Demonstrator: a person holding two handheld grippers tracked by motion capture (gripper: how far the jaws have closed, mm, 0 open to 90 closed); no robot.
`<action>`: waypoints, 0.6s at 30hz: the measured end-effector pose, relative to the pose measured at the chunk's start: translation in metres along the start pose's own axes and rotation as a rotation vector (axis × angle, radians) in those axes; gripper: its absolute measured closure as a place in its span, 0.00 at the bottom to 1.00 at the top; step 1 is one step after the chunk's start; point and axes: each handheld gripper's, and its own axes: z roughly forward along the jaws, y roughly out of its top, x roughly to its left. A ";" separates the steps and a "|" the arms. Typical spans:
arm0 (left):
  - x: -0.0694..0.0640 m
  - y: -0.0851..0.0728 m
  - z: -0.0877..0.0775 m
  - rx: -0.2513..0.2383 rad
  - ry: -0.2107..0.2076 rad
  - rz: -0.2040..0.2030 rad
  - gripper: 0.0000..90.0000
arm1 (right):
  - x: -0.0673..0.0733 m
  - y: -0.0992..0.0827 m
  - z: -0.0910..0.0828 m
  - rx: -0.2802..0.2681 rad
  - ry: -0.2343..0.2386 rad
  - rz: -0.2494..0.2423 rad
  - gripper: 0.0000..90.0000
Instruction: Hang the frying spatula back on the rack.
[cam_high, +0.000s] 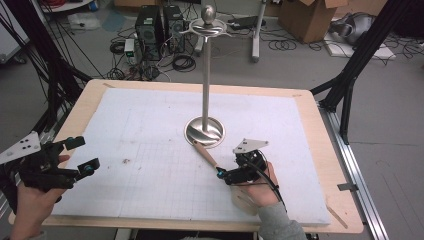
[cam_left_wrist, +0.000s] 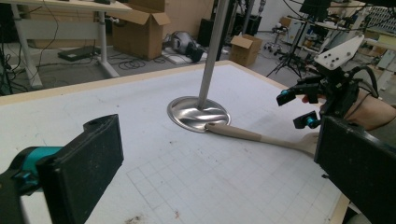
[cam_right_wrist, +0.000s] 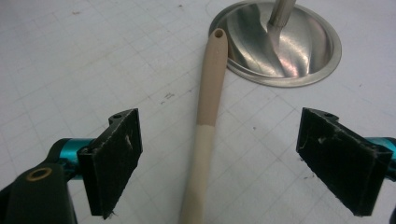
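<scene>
The beige utensil handle (cam_right_wrist: 205, 126) lies flat on the white tabletop (cam_high: 150, 150), two-toned, its holed tip touching the steel stand base (cam_right_wrist: 303, 51). The right tool (cam_right_wrist: 219, 163) straddles it, jaws spread; the left tool (cam_high: 80, 155) hovers well apart, also spread

A lab or workshop: at the top of the high view, computer towers (cam_high: 150, 27) and tangled cables (cam_high: 182, 62) sit on the grey floor, cardboard boxes (cam_high: 312, 15) upper right, black rig struts (cam_high: 357, 60) at both edges around the table (cam_high: 330, 150).
</scene>
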 end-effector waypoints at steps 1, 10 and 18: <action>0.000 0.000 0.000 -0.001 0.000 0.000 0.02 | 0.000 0.000 0.001 0.005 -0.002 0.002 0.15; 0.002 -0.001 0.003 0.006 -0.002 -0.005 0.02 | 0.001 -0.002 0.013 0.045 -0.023 0.011 0.12; -0.001 -0.001 0.002 0.004 -0.001 -0.003 0.02 | 0.011 -0.006 0.023 0.085 -0.023 0.001 0.15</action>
